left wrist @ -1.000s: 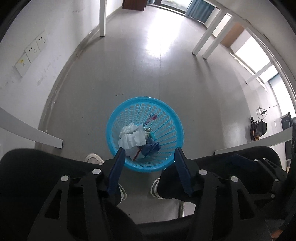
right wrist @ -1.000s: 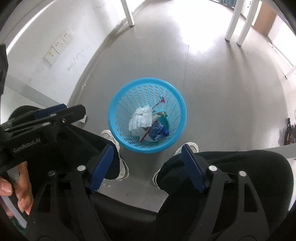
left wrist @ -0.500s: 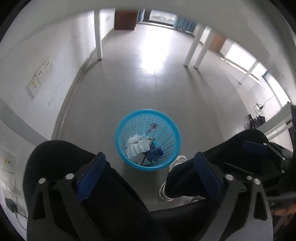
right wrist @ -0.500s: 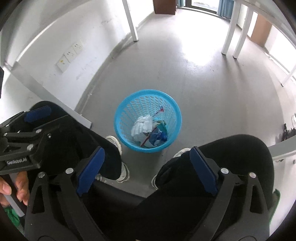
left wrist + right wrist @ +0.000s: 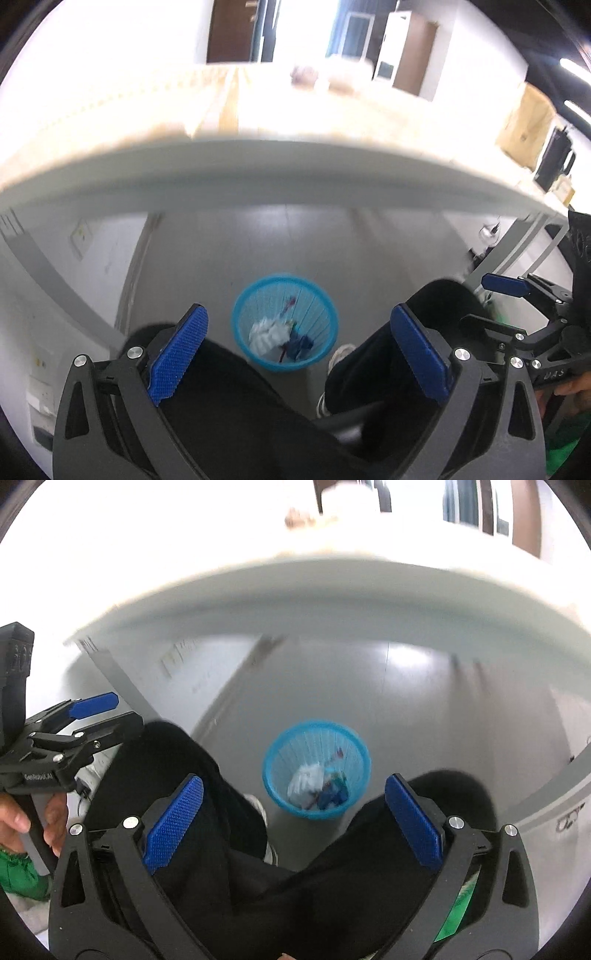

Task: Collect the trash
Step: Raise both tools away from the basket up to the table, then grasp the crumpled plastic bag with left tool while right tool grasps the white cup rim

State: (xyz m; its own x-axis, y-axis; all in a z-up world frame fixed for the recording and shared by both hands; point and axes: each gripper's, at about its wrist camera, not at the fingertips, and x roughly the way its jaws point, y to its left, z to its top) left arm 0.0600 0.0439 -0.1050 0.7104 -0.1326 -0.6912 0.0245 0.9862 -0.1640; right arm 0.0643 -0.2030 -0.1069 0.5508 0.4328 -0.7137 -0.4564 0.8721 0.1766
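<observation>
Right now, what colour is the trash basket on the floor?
Light blue; the basket shows best in the right wrist view.

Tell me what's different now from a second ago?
Both grippers rose away from the blue basket, which looks smaller now, and a table edge has come into view above it. The left gripper spread wide open; the right gripper is opening too. Neither holds anything. The basket stays on the floor between the person's shoes, with the same trash inside.

The right gripper [image 5: 293, 814] points down, its jaws opening with nothing between them. On the floor below sits a blue basket [image 5: 275, 775] holding trash [image 5: 308, 781] (white paper, coloured wrappers). The left gripper [image 5: 79, 716] shows at left.
</observation>
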